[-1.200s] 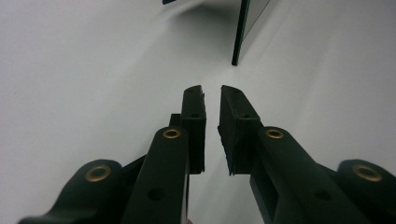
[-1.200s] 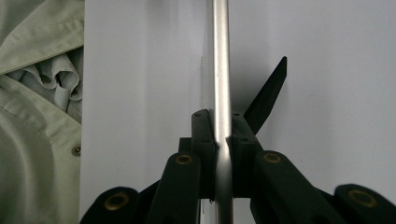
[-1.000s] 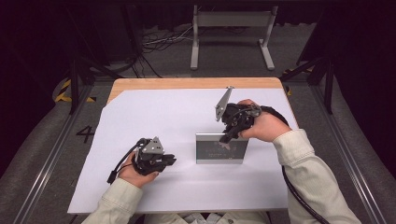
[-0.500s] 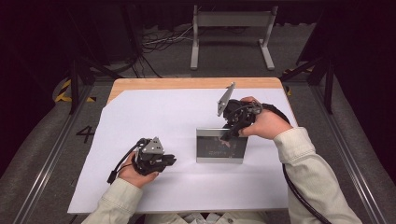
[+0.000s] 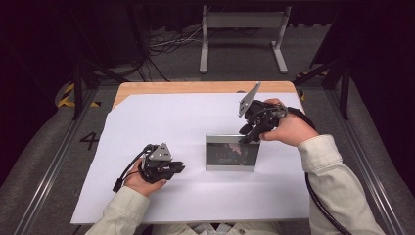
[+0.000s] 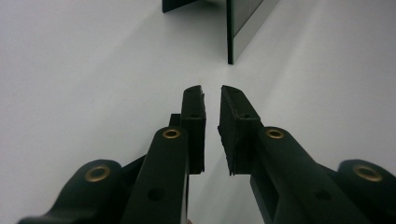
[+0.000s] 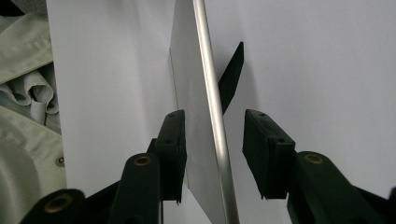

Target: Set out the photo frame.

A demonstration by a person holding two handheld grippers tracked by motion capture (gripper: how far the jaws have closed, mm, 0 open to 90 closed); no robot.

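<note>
**Right jaws let go of the picture frame**

Since a second ago, your right gripper [image 5: 246, 135] has lifted a little off the top right corner of the picture frame [image 5: 230, 156], and its jaws have just been opening. In the right gripper view they now stand spread on either side of the frame's silver top edge [image 7: 210, 102], the edge running between them; the left pad looks close against the glass face, though you cannot tell whether it touches, and the right pad stands clear.

The picture frame stands upright on the white sheet [image 5: 161, 117] right of centre in the high view, its dark prop [image 7: 232, 77] showing behind it.

Your left gripper [image 5: 177, 168] has kept its place at the lower left of the sheet, pointing toward the frame. Its jaws [image 6: 211, 126] sit a narrow gap apart, with nothing between them; the frame's edge [image 6: 231, 32] shows at the top of that view, well apart from the fingertips.
</note>
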